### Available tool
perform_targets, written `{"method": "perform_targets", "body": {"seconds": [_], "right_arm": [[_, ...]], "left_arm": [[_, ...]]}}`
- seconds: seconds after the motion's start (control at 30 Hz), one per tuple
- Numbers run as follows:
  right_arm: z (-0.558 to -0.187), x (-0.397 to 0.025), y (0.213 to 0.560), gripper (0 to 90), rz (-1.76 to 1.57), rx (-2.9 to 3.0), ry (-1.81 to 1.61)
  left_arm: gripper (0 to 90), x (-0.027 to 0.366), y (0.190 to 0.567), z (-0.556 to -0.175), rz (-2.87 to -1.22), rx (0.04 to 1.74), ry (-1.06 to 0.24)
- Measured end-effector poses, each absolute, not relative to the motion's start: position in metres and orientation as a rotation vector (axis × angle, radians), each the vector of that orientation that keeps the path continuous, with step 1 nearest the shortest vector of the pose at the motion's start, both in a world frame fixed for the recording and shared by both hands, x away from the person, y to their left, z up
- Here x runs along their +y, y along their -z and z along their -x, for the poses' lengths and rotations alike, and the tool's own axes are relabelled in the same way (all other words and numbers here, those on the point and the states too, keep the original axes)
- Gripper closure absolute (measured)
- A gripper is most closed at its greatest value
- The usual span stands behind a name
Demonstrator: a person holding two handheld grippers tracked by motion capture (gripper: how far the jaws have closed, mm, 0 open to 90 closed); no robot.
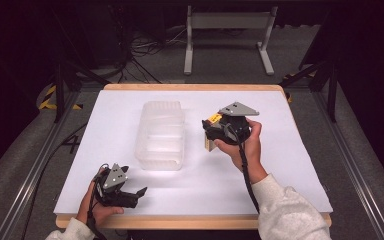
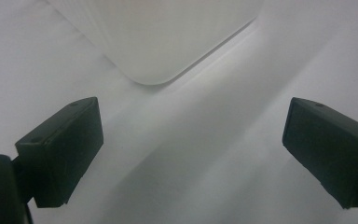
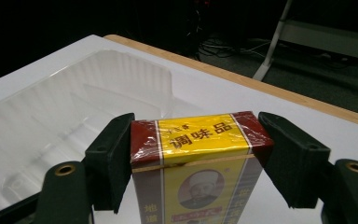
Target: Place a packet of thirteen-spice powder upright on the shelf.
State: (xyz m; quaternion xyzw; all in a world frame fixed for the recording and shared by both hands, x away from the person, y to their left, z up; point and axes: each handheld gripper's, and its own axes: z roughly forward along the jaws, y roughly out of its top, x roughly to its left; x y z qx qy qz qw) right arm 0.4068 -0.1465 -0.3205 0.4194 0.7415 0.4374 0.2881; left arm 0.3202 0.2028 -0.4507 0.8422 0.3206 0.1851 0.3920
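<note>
A yellow and dark red box with printed characters stands between the jaws of my right gripper, which is shut on it. From above, that box sits just right of a clear plastic tray, with my right gripper pointing left toward the tray. The tray looks empty. My left gripper rests near the table's front left edge, open, with nothing between its jaws. In the left gripper view a corner of the tray lies ahead.
The white table top has a wooden rim. Beyond the far edge are a grey metal stand and cables on a dark floor. Metal rails run along both sides of the table.
</note>
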Motion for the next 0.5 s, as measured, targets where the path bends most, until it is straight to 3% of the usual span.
{"method": "perform_targets", "body": {"seconds": [0.5], "right_arm": [[-0.417,-0.102,0.32,30.4,-1.086,2.037,-1.177]], "left_arm": [[5.8,0.204,0.45,-0.319,-2.131,0.812,-0.471]]}}
